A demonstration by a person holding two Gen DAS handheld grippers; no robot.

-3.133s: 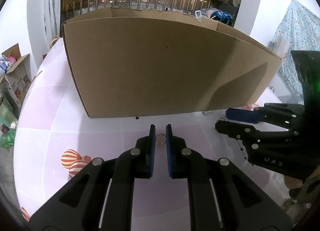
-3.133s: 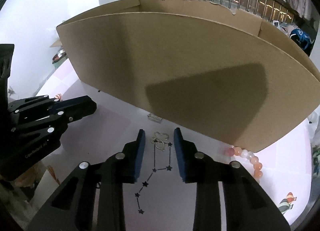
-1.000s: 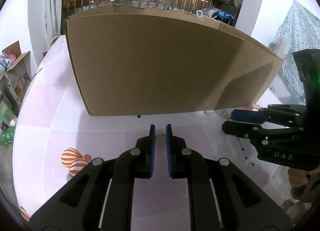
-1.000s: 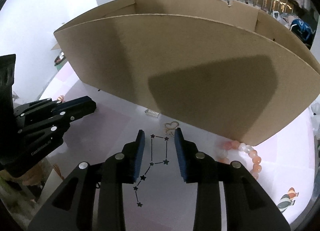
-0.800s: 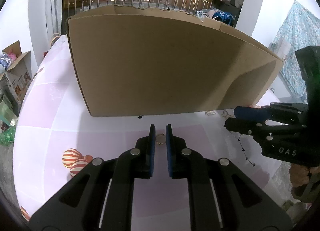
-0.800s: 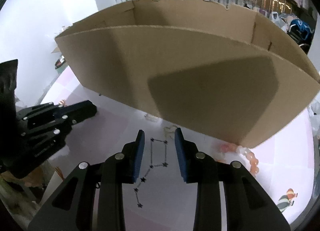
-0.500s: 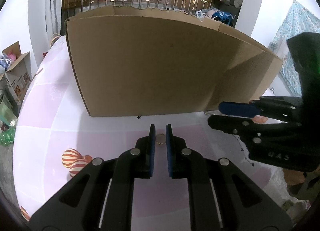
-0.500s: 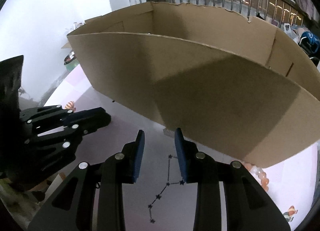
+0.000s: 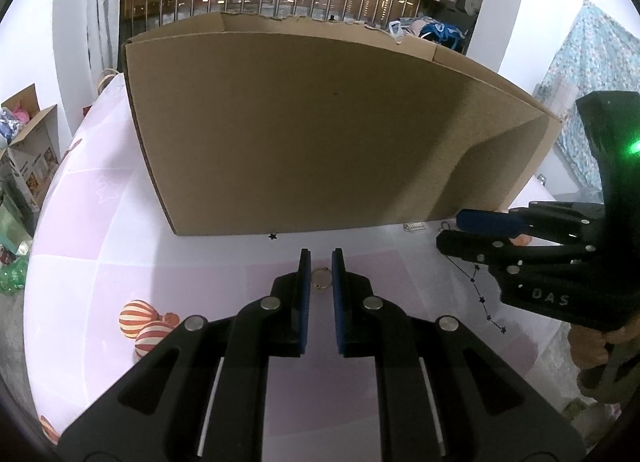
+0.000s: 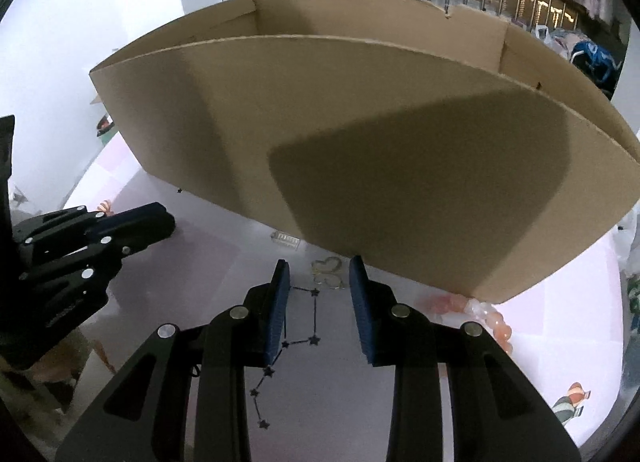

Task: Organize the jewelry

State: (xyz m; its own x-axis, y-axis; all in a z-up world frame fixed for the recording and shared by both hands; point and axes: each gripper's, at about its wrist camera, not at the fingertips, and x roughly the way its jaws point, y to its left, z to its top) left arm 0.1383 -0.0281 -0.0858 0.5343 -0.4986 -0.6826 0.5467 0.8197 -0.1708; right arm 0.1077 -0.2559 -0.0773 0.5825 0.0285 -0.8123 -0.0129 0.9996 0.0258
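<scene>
Box: I see a big open cardboard box point(image 9: 320, 129) standing on the worktop point(image 9: 100, 254), filling the far side of both views.
Worktop: pink and white covering, printed with striped balloons point(image 9: 138, 322) and a star pattern point(image 10: 298, 336).
Left tongs point(image 9: 320, 266): I hold them low over the worktop, slightly spread, pinching nothing.
Right tongs point(image 10: 318, 278): spread wider, holding nothing, pointed at the foot of the box wall.
Bead bracelet point(image 10: 496, 316): pink and pale beads on the worktop at the box's near right corner.
Heart piece point(image 10: 328, 270): thin gold wire shape, flat on the worktop just ahead of the right tongs.
Clip point(image 10: 285, 239): small silver piece close to the box wall.
Ring point(image 9: 321, 278): small gold ring lying in the gap of the left tongs; contact I cannot tell.
</scene>
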